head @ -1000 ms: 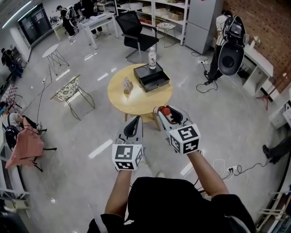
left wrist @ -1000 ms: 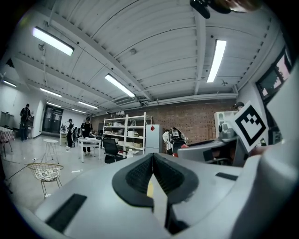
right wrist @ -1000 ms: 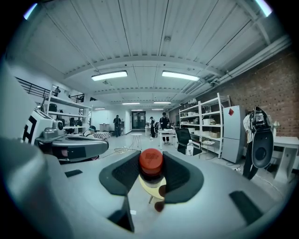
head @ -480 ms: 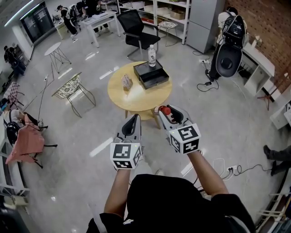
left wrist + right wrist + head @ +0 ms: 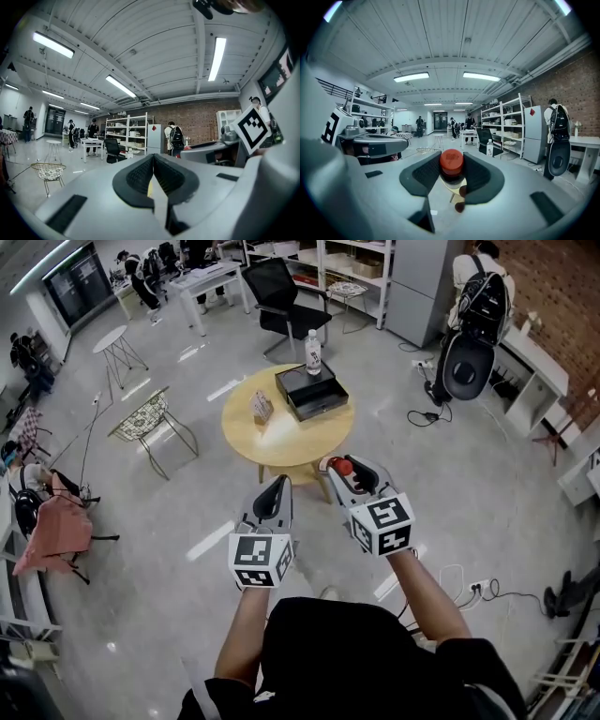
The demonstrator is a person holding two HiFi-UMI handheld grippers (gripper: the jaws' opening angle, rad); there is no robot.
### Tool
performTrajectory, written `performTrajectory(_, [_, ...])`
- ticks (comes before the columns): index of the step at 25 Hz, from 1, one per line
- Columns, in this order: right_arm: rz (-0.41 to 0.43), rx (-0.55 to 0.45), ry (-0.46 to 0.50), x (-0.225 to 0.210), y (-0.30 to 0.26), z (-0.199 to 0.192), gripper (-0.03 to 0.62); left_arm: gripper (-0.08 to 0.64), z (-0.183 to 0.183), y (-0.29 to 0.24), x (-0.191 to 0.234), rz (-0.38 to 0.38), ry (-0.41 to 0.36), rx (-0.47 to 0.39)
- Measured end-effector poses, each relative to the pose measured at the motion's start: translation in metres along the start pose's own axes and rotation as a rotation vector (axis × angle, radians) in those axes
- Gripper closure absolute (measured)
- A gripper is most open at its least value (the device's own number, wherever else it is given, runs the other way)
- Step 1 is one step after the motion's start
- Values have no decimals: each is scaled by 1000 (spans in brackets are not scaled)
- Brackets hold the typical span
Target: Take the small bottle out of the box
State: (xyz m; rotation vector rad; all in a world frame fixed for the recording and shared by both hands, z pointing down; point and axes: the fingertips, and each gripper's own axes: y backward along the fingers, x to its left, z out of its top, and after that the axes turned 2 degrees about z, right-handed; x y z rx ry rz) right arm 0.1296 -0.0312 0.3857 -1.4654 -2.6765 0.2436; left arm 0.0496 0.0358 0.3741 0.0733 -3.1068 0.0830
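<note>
Round table (image 5: pixel 281 442) is sitting well ahead of both tongs, across open floor, not within reach from this stance. On its far part the black box (image 5: pixel 312 395) is lying open, roughly straight ahead and between the lines of the two tongs; a tall water bottle (image 5: pixel 313 352) is standing just beyond the box. Right tongs (image 5: pixel 339 468) are pointing forward, about level, jaws standing wide and pressing from both sides on the small bottle (image 5: pixel 451 164). Its red cap is facing back toward the right gripper view's camera and its dark body is running forward and down between the pads; the exact tilt is hard to tell. So the task's thing is sitting in the right tongs, well apart from the box and on the near side of the table. Left tongs (image 5: pixel 277 484) are riding just beside the right pair, jaws pinched together on nothing. Judging from this, the bottle is already out of the box. Any set-down would be falling to the right hand, with the table ahead and slightly to its left.
</note>
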Motion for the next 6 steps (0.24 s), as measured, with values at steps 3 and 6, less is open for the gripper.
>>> performTrajectory(3, [6,2,3,2,0,-2,453,549,-2,1,1,3,4,0])
performTrajectory(6, [7,3,3,2,0,-3,453,549,-3,1,1,2,7,-1])
